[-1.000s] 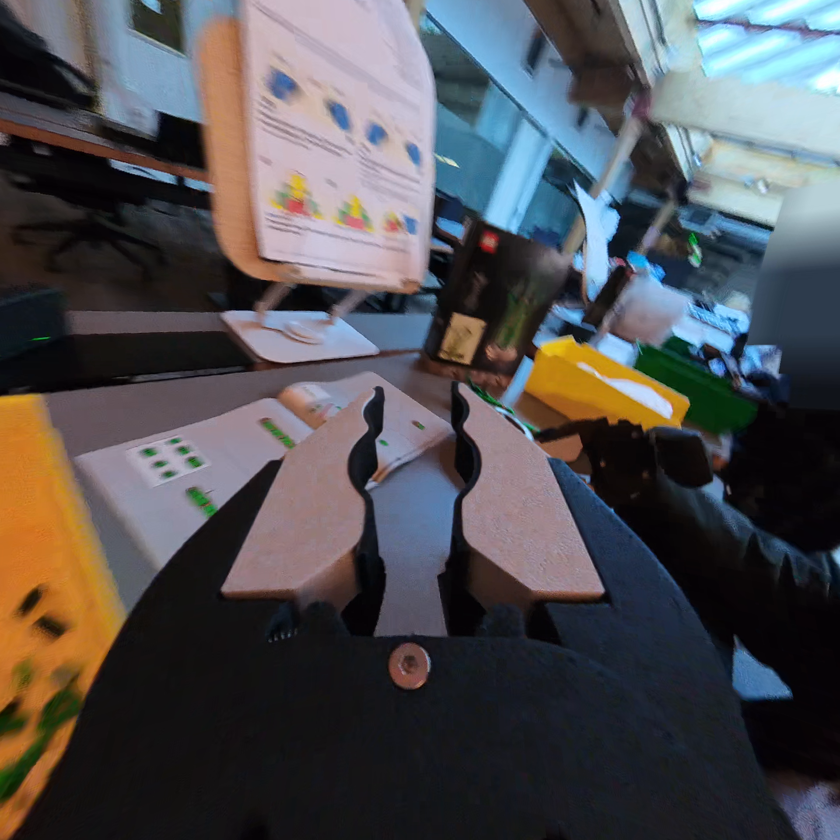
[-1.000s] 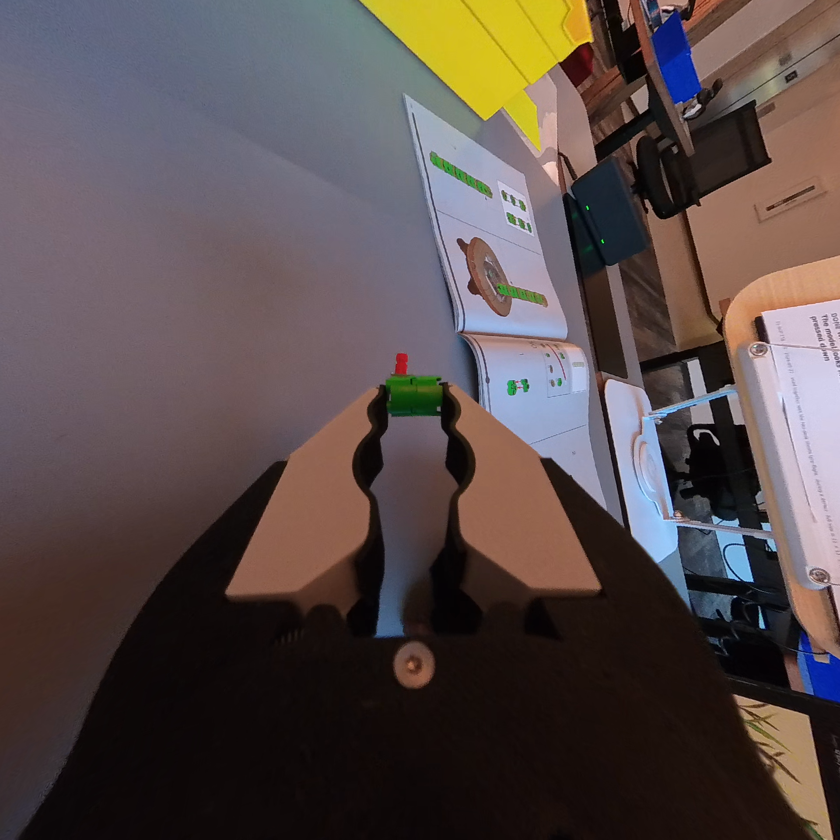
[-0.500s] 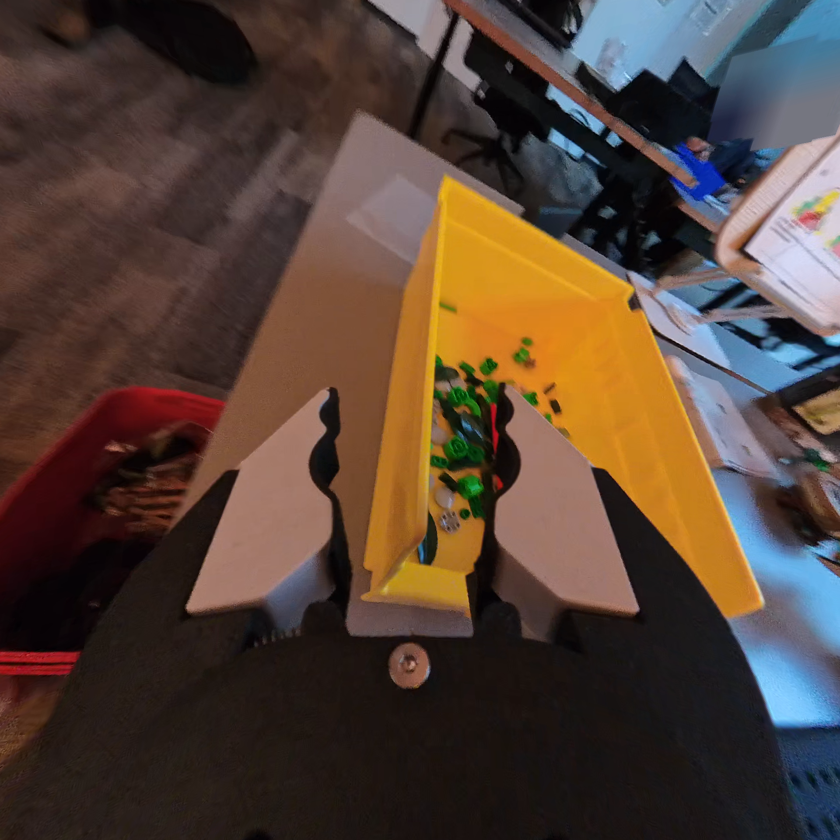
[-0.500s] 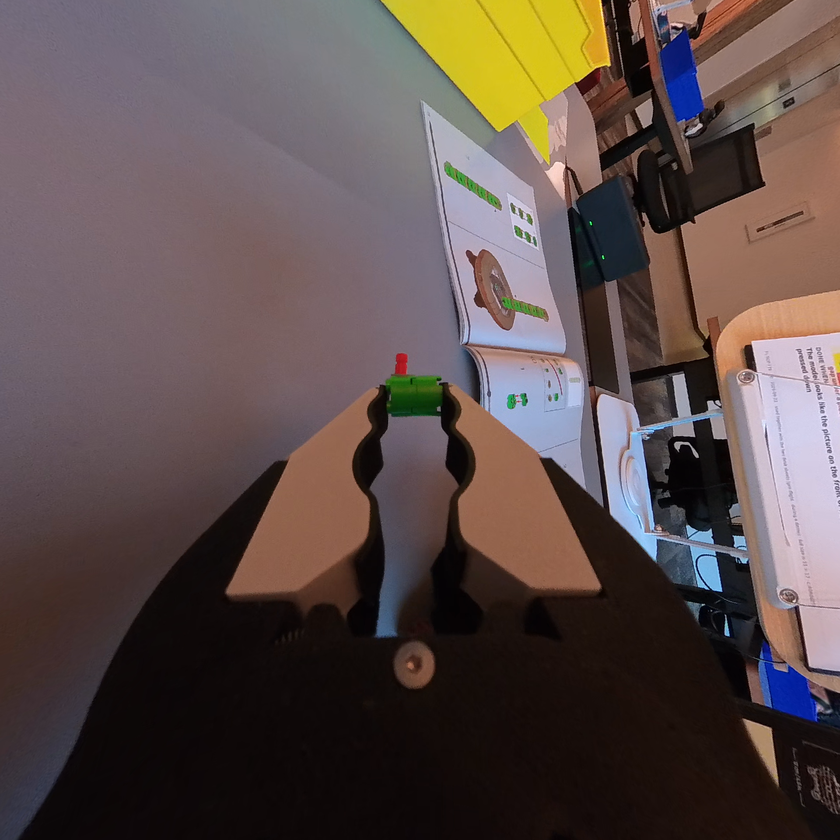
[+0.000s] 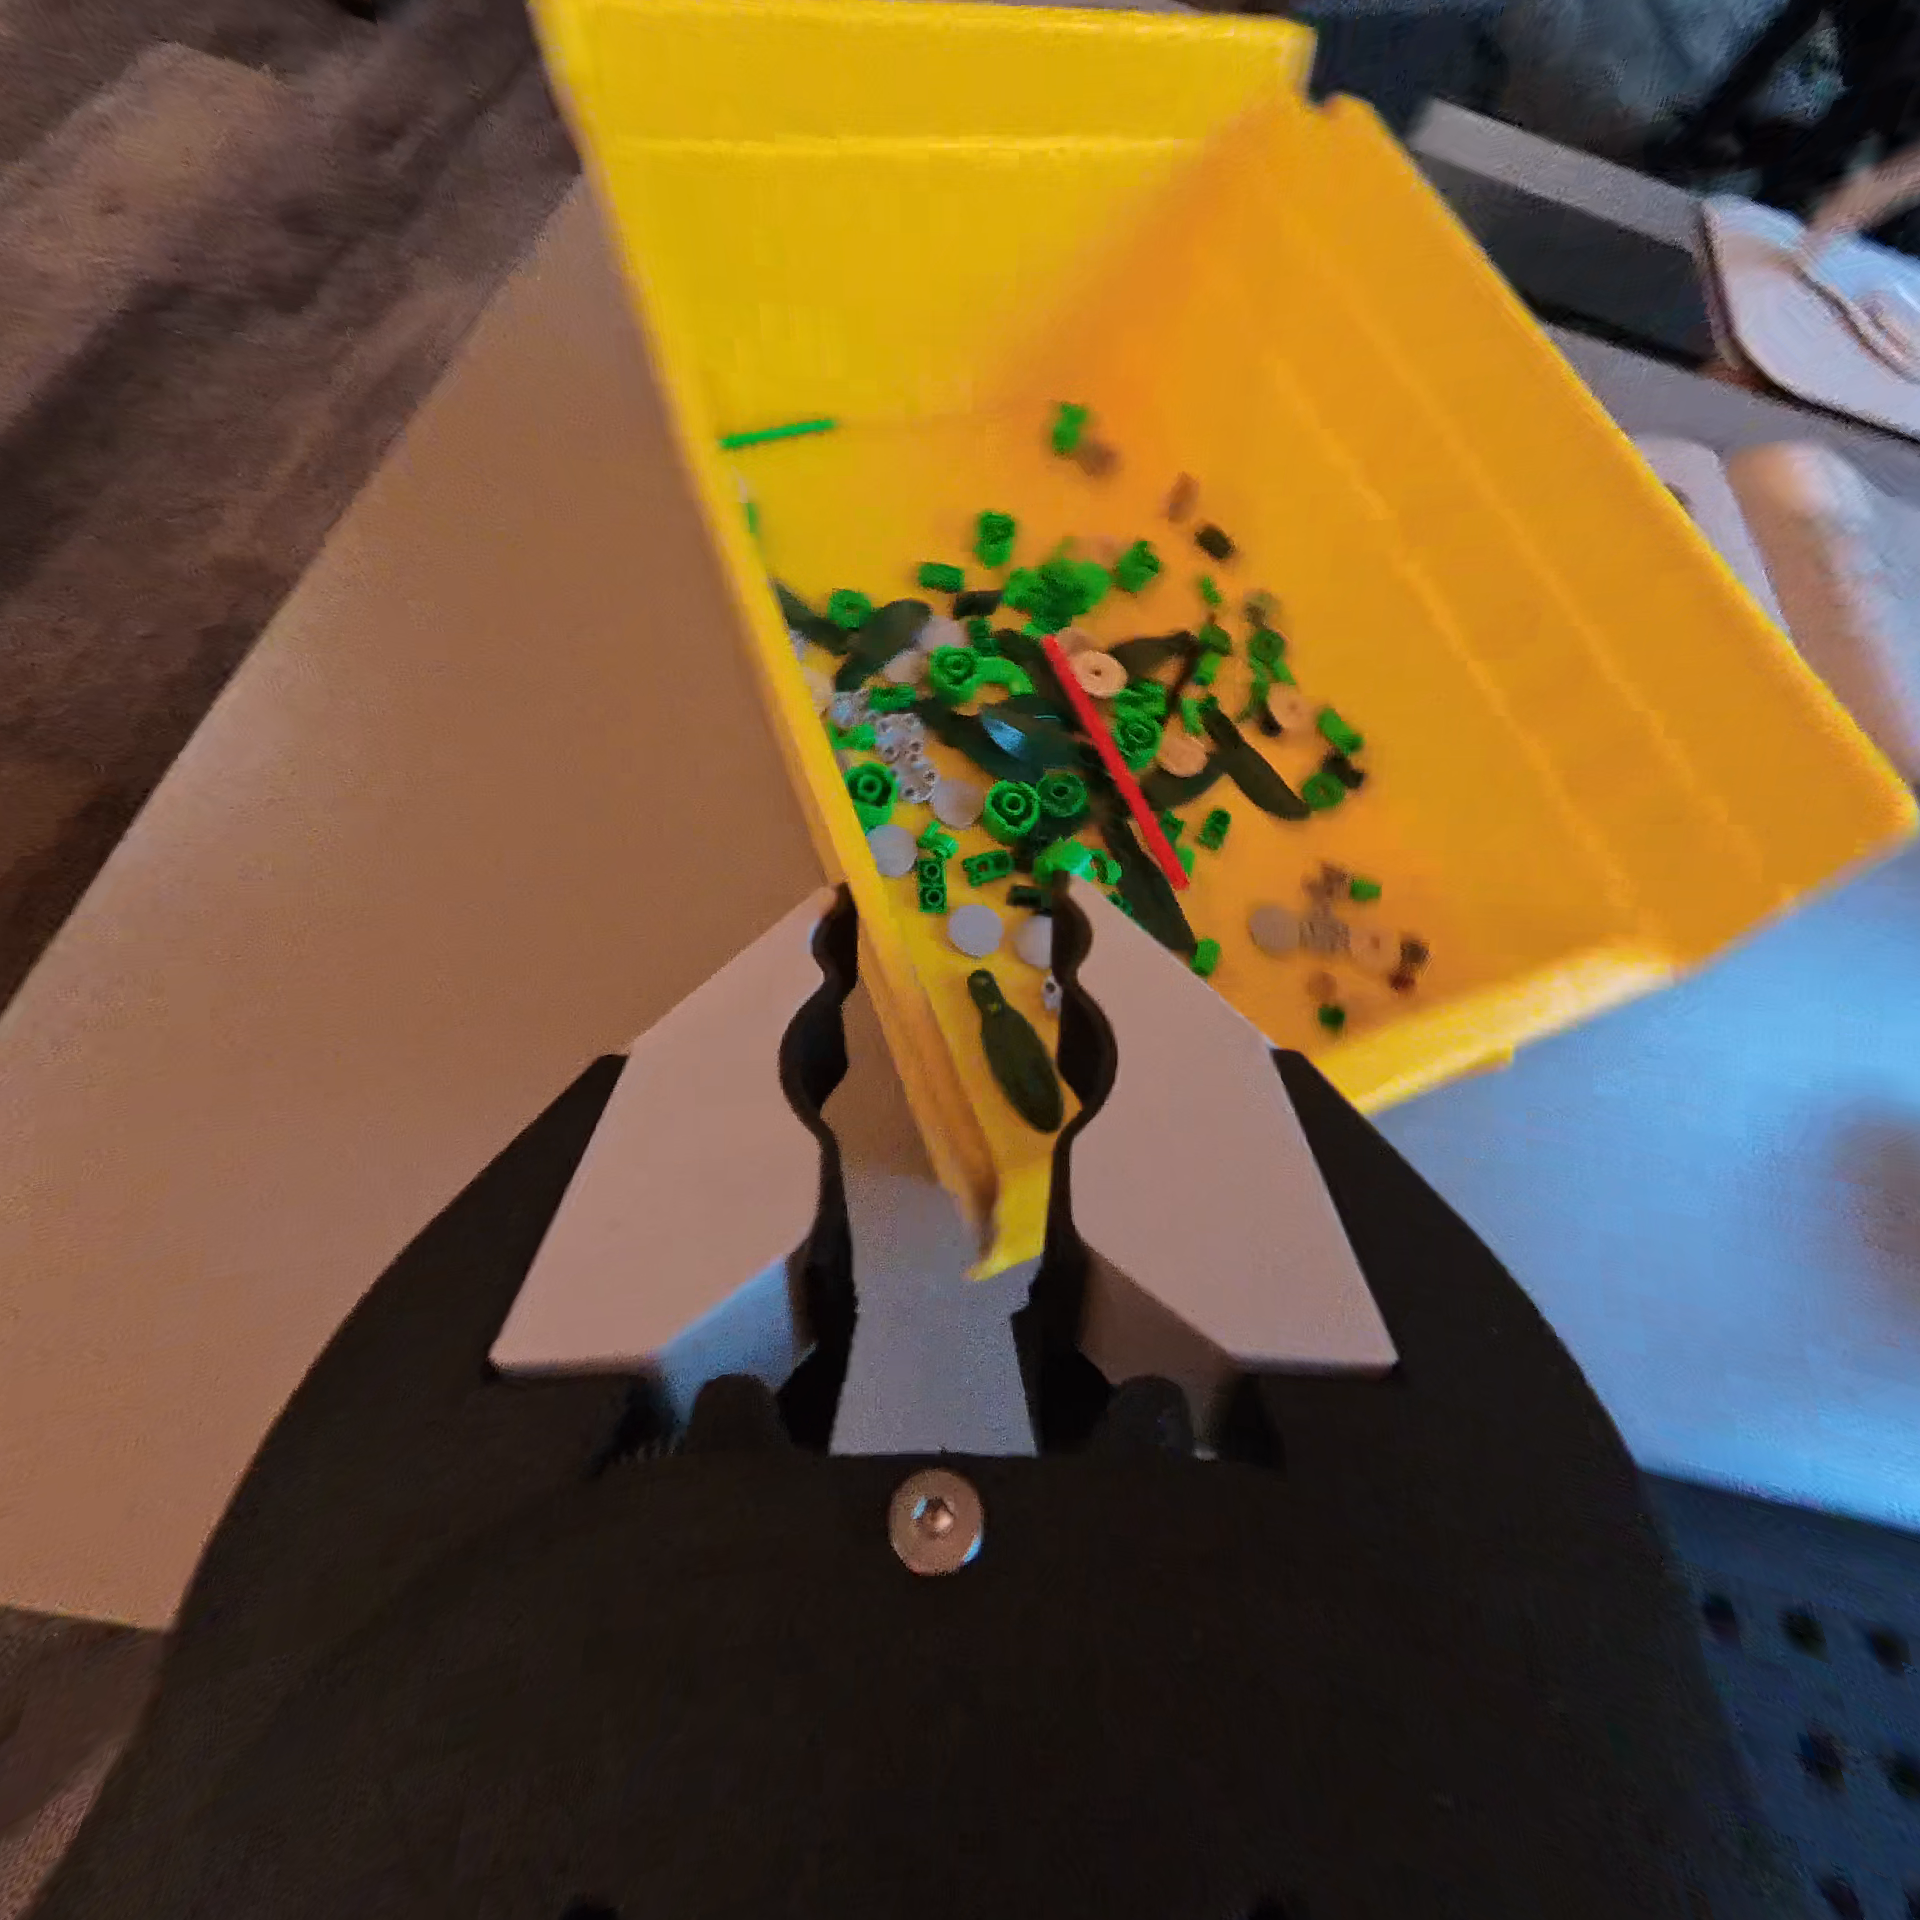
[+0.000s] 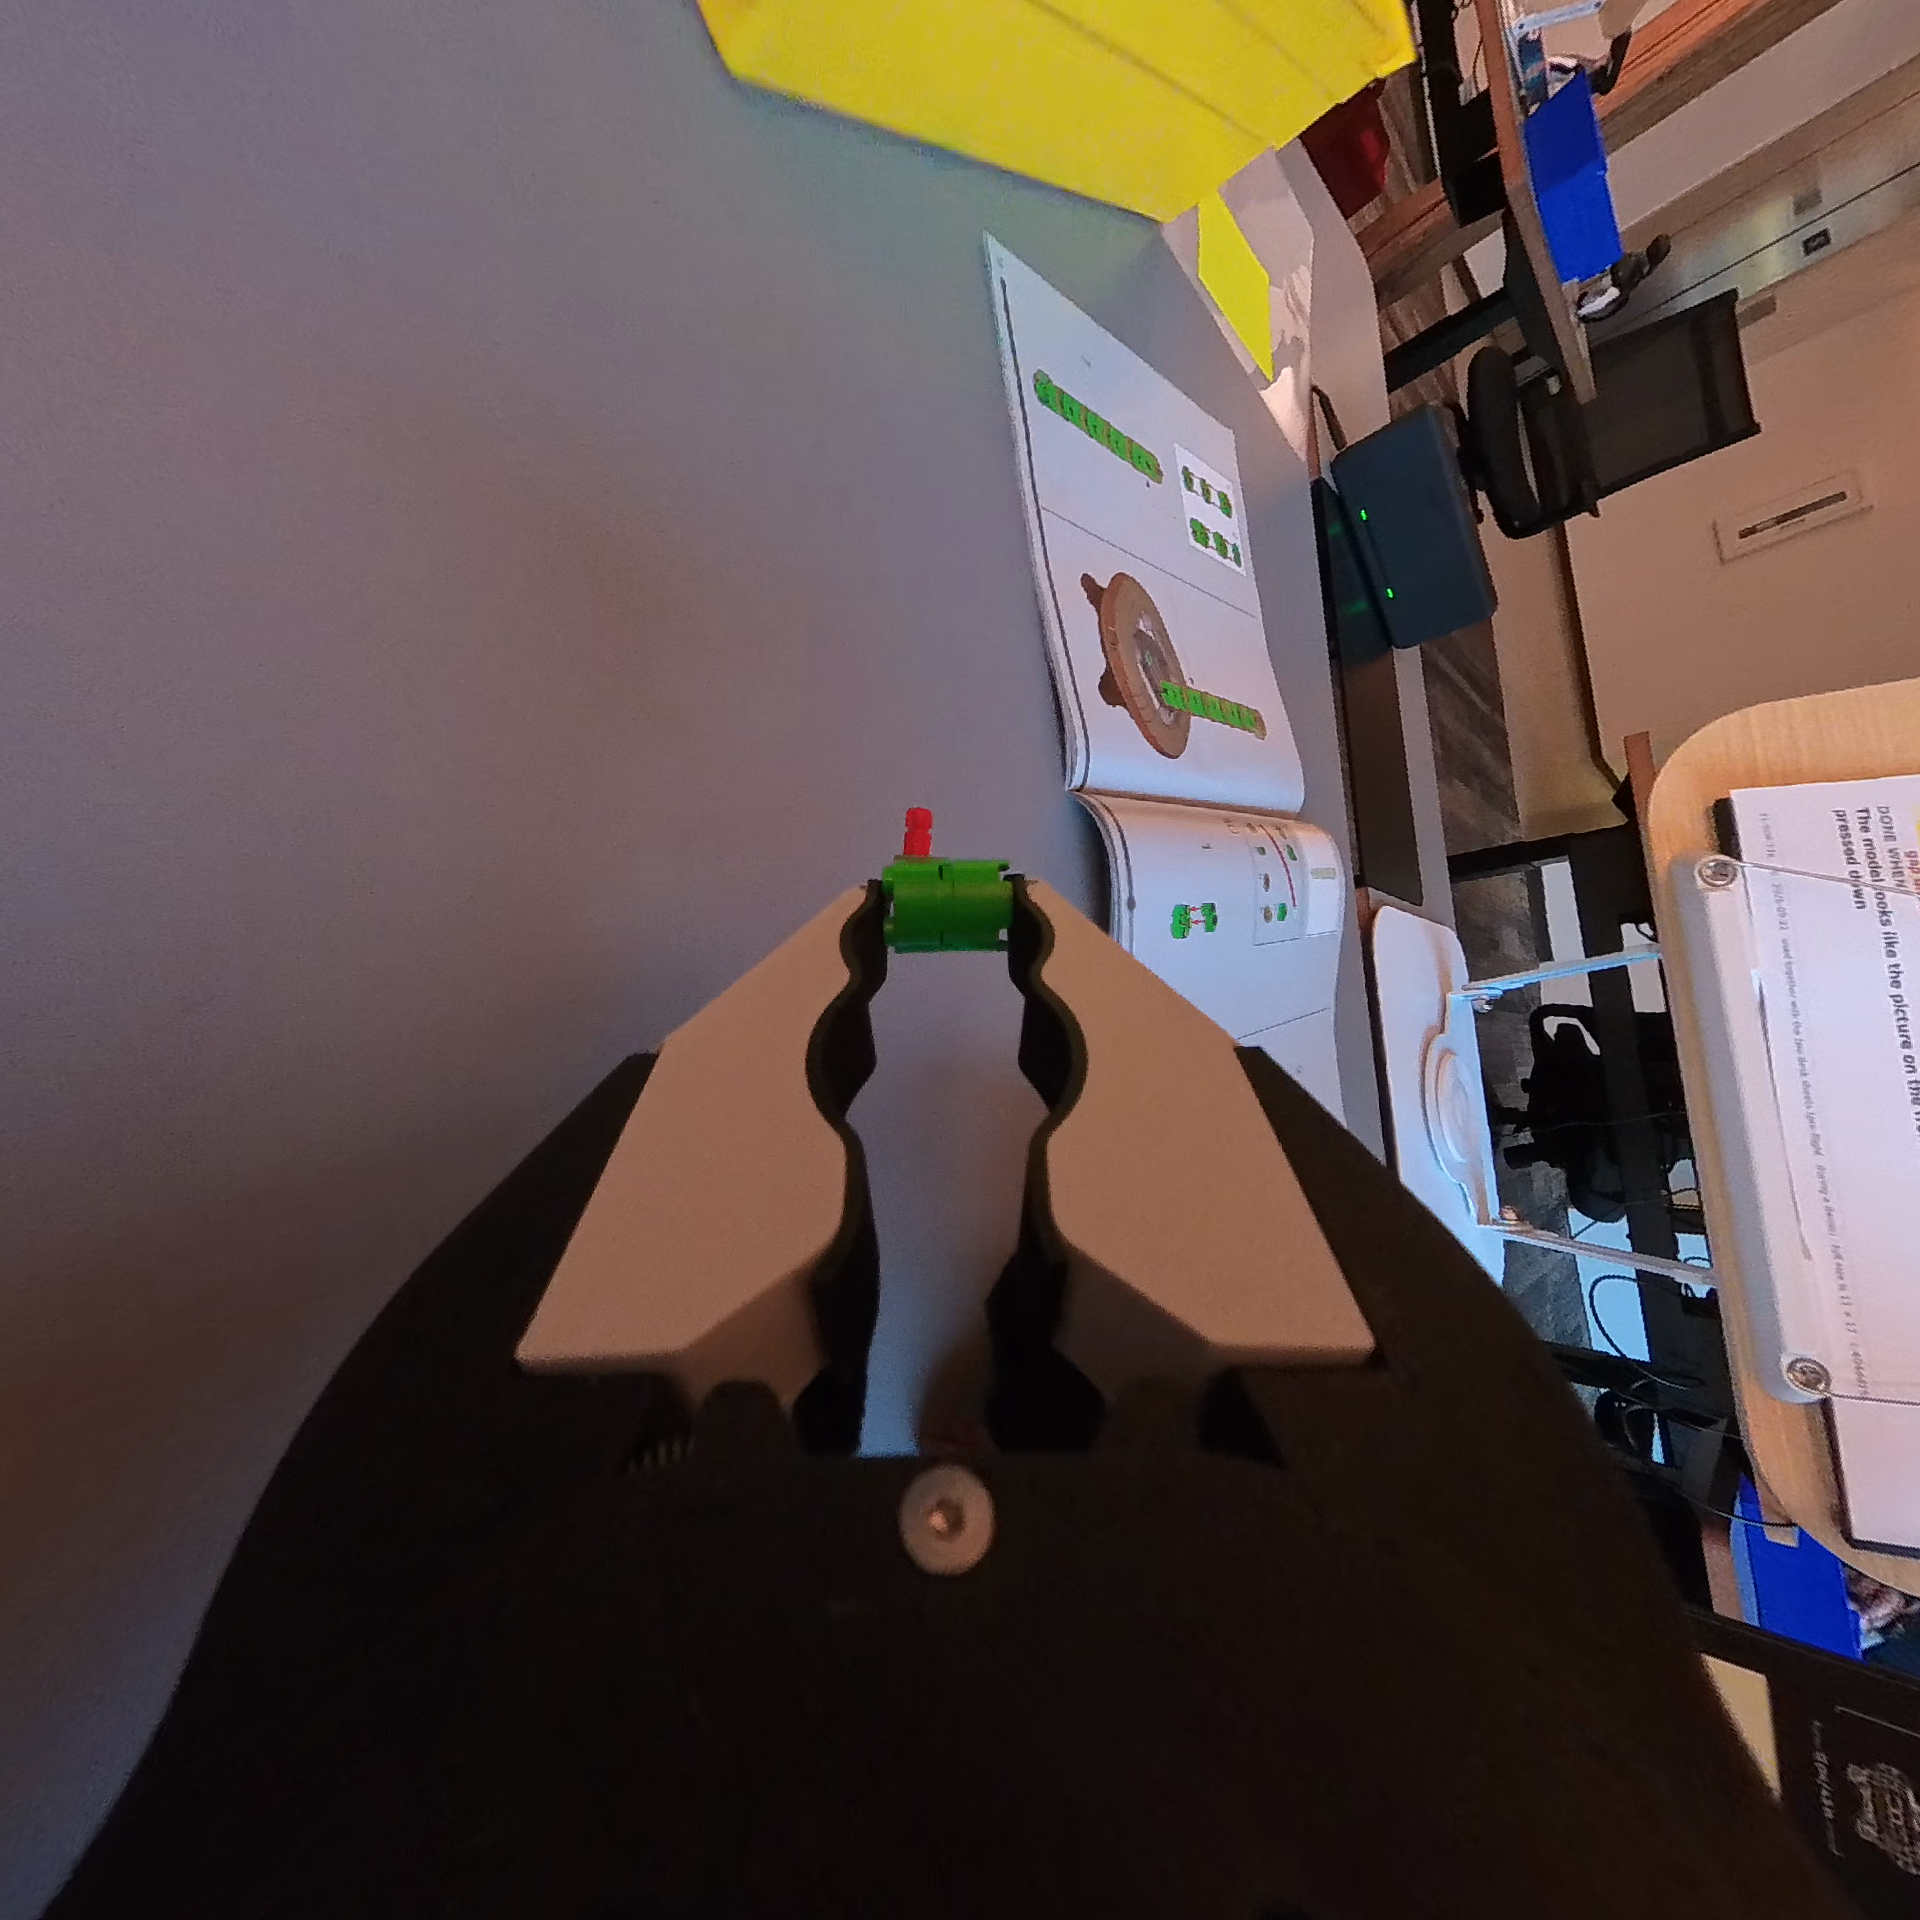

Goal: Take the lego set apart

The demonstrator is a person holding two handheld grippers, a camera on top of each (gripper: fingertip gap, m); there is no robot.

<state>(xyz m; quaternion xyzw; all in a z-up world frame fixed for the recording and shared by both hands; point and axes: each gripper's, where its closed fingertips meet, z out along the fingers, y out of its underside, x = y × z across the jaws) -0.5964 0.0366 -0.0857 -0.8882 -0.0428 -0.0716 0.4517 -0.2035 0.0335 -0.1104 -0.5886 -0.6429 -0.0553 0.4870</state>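
The left gripper (image 5: 951, 914) hung above the near corner of an open yellow plastic bin (image 5: 1403, 436) that stood on the pale grey table (image 5: 436, 831). Its jaws stood apart with nothing between them; the bin's near side wall ran up through the gap, without either finger clearly touching it. Ahead of the fingertips, on the bin's floor, lay a heap of loose lego pieces (image 5: 1039, 727), mostly bright green studs, dark green leaf shapes and pale round tiles, with a thin red rod (image 5: 1117, 764) lying slantwise across them. A single dark green leaf piece (image 5: 1013, 1049) lay apart from the heap, just inside the bin wall and between the two fingers as the camera saw it. This view was somewhat blurred.

The right gripper (image 6: 948, 904) was closed onto a small bright green lego assembly (image 6: 945, 902), pinched at the very tips of its fingers, and a short red peg (image 6: 917, 831) stuck out of the assembly's far side. Beyond the tips, to the right, an open instruction booklet (image 6: 1153, 623) lay flat on the table, and the yellow bin showed farther ahead. A wooden stand with a printed sheet (image 6: 1829, 1143) stood at the far right.
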